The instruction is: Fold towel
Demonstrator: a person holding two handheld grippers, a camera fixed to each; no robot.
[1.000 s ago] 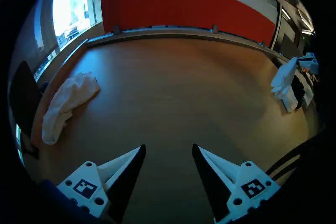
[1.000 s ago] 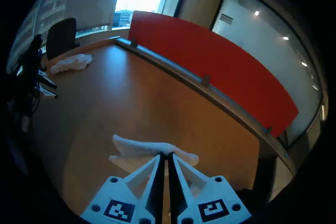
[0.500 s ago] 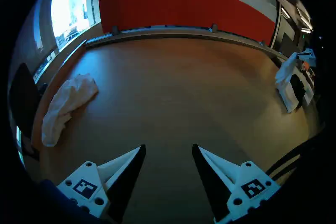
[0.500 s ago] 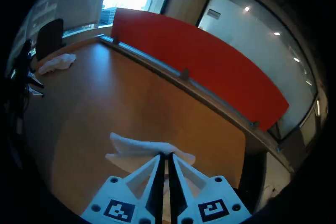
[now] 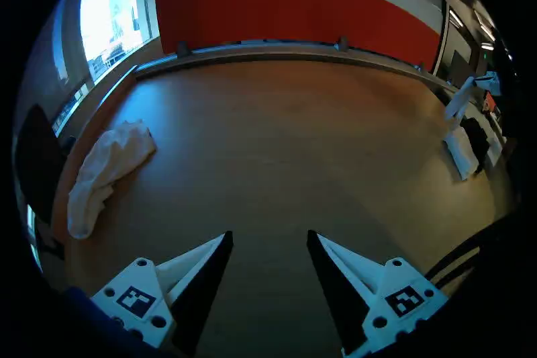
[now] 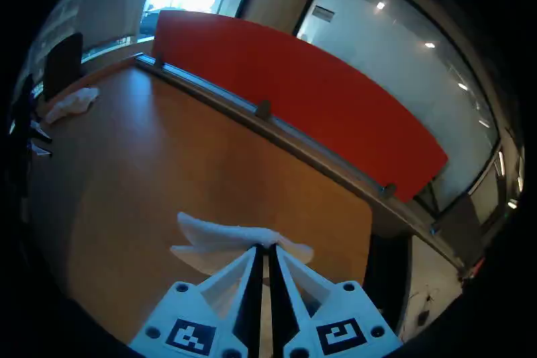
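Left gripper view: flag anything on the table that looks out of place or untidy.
A crumpled white towel lies bunched and unfolded near the left edge of the table, far from the open left gripper. Nothing else stands out.

The left gripper (image 5: 268, 234) is held with fingers spread, bottom centre. The right gripper (image 6: 265, 248) is clamped on the towel (image 6: 221, 234).
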